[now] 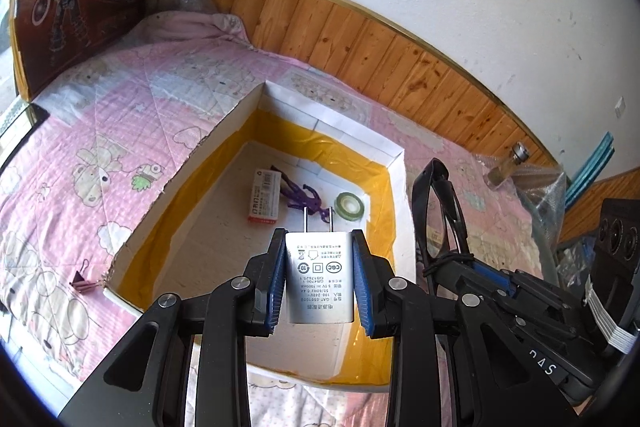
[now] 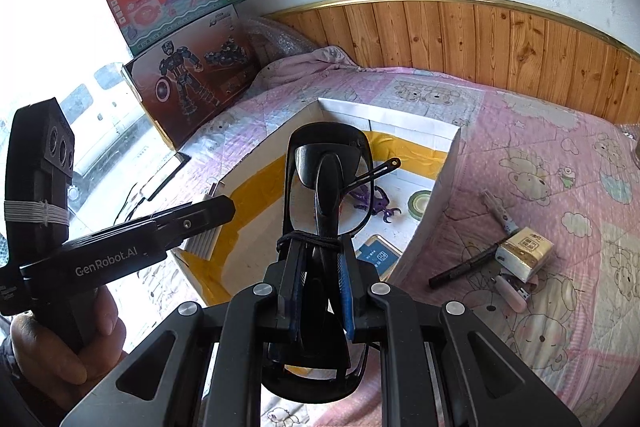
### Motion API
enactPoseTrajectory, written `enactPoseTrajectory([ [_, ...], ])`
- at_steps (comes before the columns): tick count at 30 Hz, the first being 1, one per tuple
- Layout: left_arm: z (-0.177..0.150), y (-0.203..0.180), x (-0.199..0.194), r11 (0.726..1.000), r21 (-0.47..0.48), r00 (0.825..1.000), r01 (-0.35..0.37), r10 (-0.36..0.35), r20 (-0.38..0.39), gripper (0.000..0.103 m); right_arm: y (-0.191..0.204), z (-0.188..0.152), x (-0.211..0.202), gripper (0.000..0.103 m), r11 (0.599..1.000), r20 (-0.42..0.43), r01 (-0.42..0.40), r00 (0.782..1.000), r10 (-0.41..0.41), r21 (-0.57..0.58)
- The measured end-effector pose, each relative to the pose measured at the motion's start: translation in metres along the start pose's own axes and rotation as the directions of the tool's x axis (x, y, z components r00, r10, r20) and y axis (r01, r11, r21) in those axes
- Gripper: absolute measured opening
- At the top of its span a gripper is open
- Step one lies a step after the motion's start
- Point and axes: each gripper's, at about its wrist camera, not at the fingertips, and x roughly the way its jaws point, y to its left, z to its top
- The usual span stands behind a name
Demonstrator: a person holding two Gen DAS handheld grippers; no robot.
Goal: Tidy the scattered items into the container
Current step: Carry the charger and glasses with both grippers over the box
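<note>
My left gripper (image 1: 318,239) is shut on a white power adapter (image 1: 319,279), prongs pointing forward, held above the near end of an open cardboard box (image 1: 224,131) lined with yellow tape. Inside the box lie a red-and-white packet (image 1: 265,195), a purple figure (image 1: 302,197) and a green tape roll (image 1: 349,205). My right gripper (image 2: 320,243) is shut on folded black glasses (image 2: 326,155), held over the same box (image 2: 400,119). In the left wrist view the right gripper (image 1: 452,259) and its glasses (image 1: 434,187) are beside the box's right wall.
The box sits on a pink quilted bedspread (image 1: 120,131). A pink binder clip (image 1: 82,281) lies by its left corner. A black pen (image 2: 464,267), tissue pack (image 2: 524,255) and pink item (image 2: 512,291) lie to the right. Toy boxes (image 2: 188,67) lean against the wall, and a small bottle (image 1: 506,167) rests on plastic wrap.
</note>
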Motion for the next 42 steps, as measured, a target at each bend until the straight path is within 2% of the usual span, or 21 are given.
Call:
enactPoseTrajectory([
  [9, 0.010, 0.014, 0.015, 0.999, 0.032, 0.998, -0.022, 0.023, -0.056, 0.031, 0.011, 0.015, 0.028, 0.017, 0.998, -0.046, -0.049, 0.998, 0.051, 0.040],
  [22, 0.027, 0.026, 0.040, 0.998, 0.061, 0.985, -0.029, 0.039, -0.166, 0.031, 0.008, 0.030, 0.078, 0.017, 0.970, -0.162, -0.103, 0.977, 0.140, 0.220],
  [31, 0.038, 0.039, 0.065, 0.996, 0.066, 0.965, -0.062, 0.077, -0.253, 0.031, -0.015, 0.030, 0.119, 0.017, 0.920, -0.247, -0.065, 0.954, 0.171, 0.387],
  [36, 0.046, 0.036, 0.078, 0.991, 0.113, 0.952, -0.067, 0.097, -0.291, 0.031, -0.024, 0.030, 0.137, 0.017, 0.903, -0.295, -0.031, 0.940, 0.172, 0.429],
  [42, 0.052, 0.033, 0.102, 0.985, 0.161, 0.924, -0.066, 0.122, -0.363, 0.031, -0.032, 0.031, 0.157, 0.017, 0.880, -0.351, 0.007, 0.919, 0.182, 0.476],
])
